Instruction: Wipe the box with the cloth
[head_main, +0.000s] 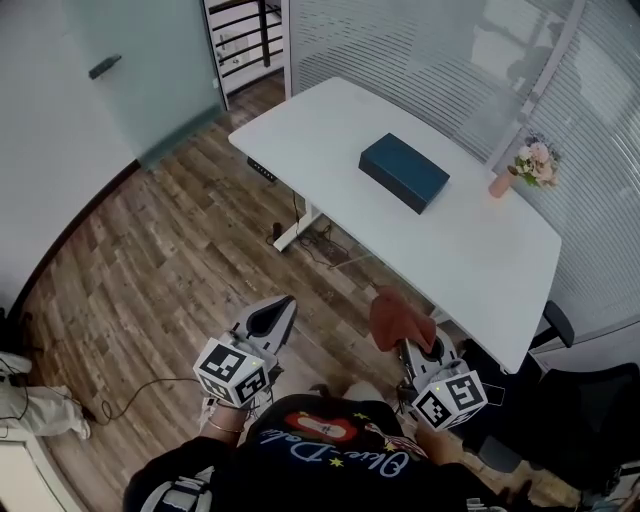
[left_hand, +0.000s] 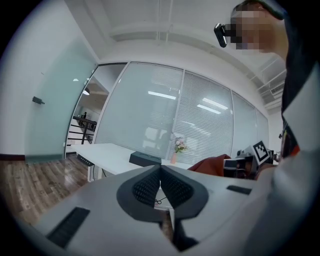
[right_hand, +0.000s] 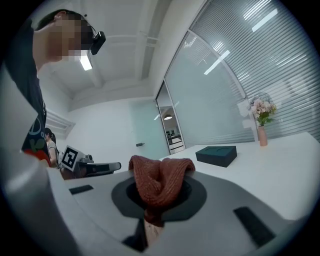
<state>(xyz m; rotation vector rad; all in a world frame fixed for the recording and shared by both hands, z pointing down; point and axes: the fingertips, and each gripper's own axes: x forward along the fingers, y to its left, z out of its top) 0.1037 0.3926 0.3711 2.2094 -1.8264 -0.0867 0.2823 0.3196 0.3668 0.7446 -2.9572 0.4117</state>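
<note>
A dark teal box (head_main: 404, 172) lies flat on the white table (head_main: 470, 250), well ahead of both grippers; the same box (right_hand: 216, 154) shows small in the right gripper view and, farther off, the box (left_hand: 145, 159) in the left gripper view. My right gripper (head_main: 407, 345) is shut on a rust-red knitted cloth (head_main: 400, 320), which bunches up over its jaws; the cloth (right_hand: 160, 182) fills the jaw gap. My left gripper (head_main: 284, 311) is shut, jaws meeting with nothing between them, held above the floor short of the table.
A small pink vase of flowers (head_main: 528, 167) stands at the table's far right edge. Cables (head_main: 325, 245) lie under the table on the wood floor (head_main: 160, 260). A dark chair (head_main: 580, 400) sits at the right. Glass walls ring the room.
</note>
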